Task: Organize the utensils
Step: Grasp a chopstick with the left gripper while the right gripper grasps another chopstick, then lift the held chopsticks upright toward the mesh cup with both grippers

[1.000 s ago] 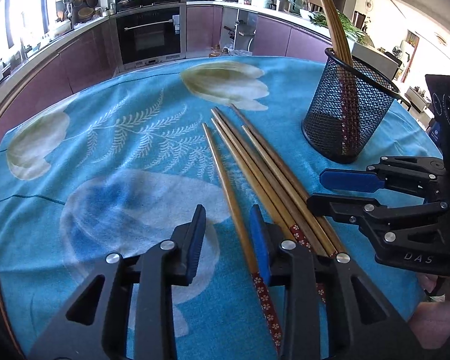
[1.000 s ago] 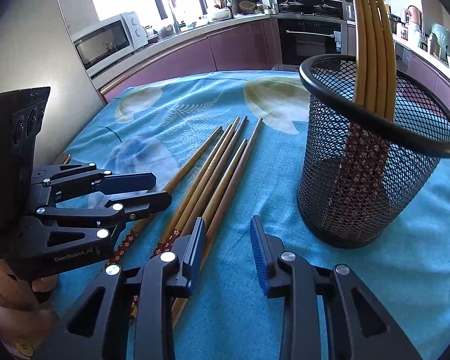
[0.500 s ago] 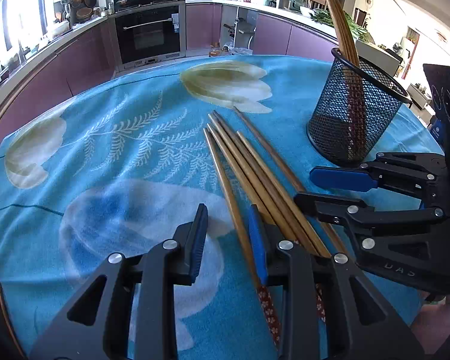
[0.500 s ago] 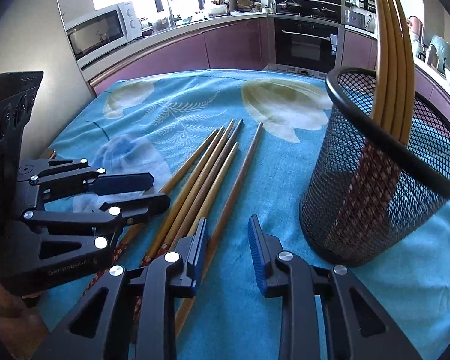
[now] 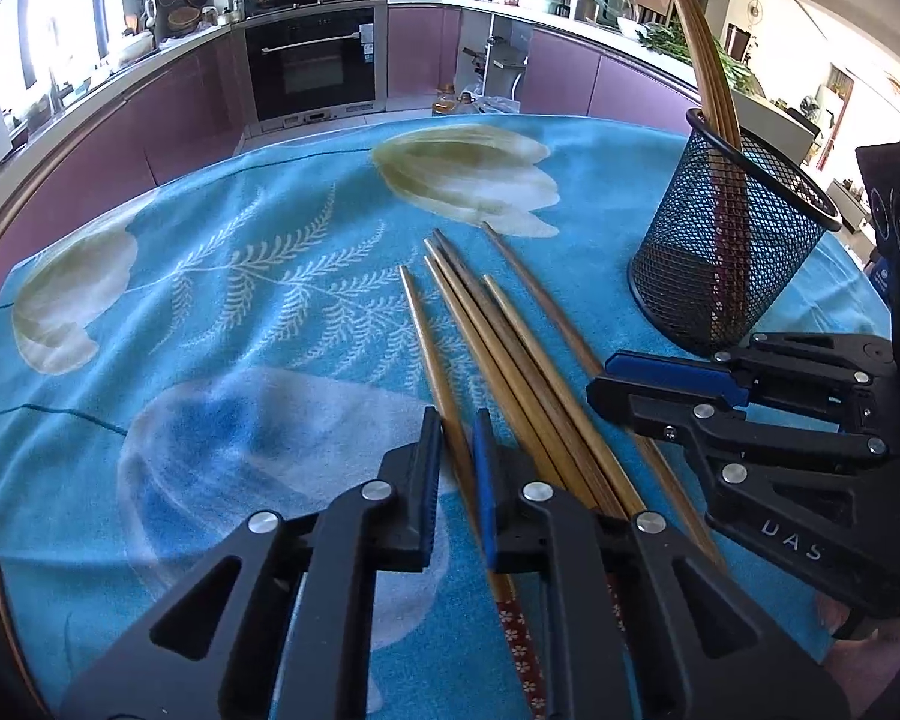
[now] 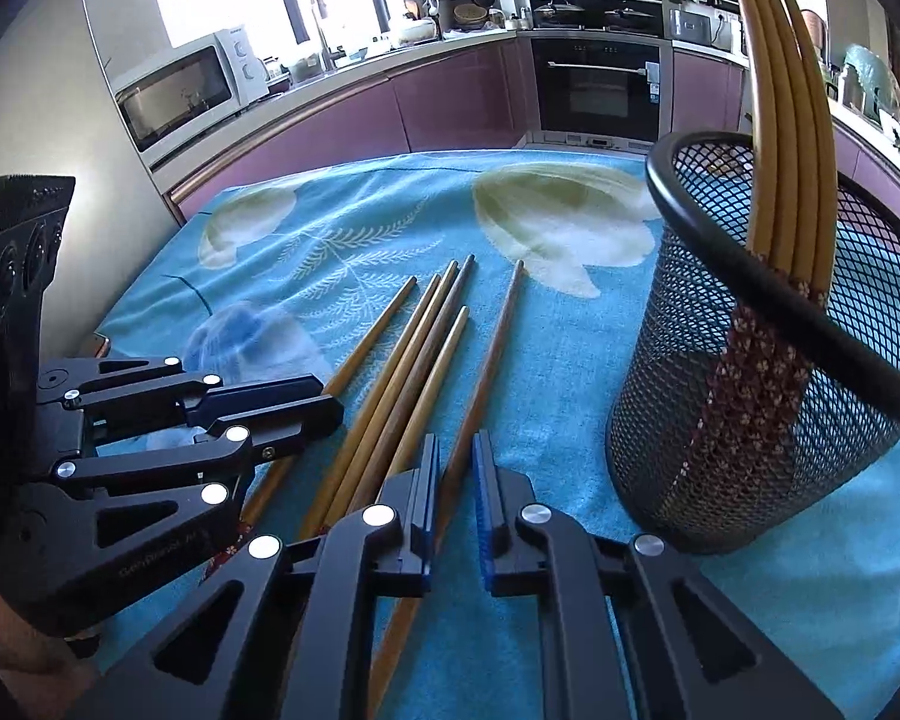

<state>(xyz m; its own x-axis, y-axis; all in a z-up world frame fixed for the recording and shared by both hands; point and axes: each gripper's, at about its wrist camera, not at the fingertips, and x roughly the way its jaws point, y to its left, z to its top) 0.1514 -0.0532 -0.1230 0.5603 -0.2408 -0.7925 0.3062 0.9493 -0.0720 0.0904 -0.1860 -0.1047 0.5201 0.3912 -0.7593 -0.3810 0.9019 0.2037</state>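
1. Chopsticks (image 5: 498, 354) lay loose on the blue flowered tablecloth (image 5: 222, 312), six of them side by side, thin tips pointing away toward the kitchen counters.
2. At the left edge of the row, the left gripper (image 5: 457, 456) had just been closing, and its jaws sat pinched on the leftmost chopstick (image 5: 432, 360), which ran up between the blue pads.
3. In the middle, four chopsticks (image 6: 414, 360) rested bunched together, untouched by either claw.
4. Next along, the right gripper (image 6: 455, 480) had likewise just been closing; its jaws appeared clamped on the rightmost chopstick (image 6: 498, 336), though the narrow gap left it hard to be sure the pads pressed on the wood.
5. Both grippers sat close together near the patterned handle ends of the row, angled down at the cloth.
6. Farthest right stood a black mesh holder (image 6: 678, 420), upright on the cloth, just beside the row.
7. Inside it, several more chopsticks (image 6: 786, 120) leaned against the rim, tips up and floral handles down.
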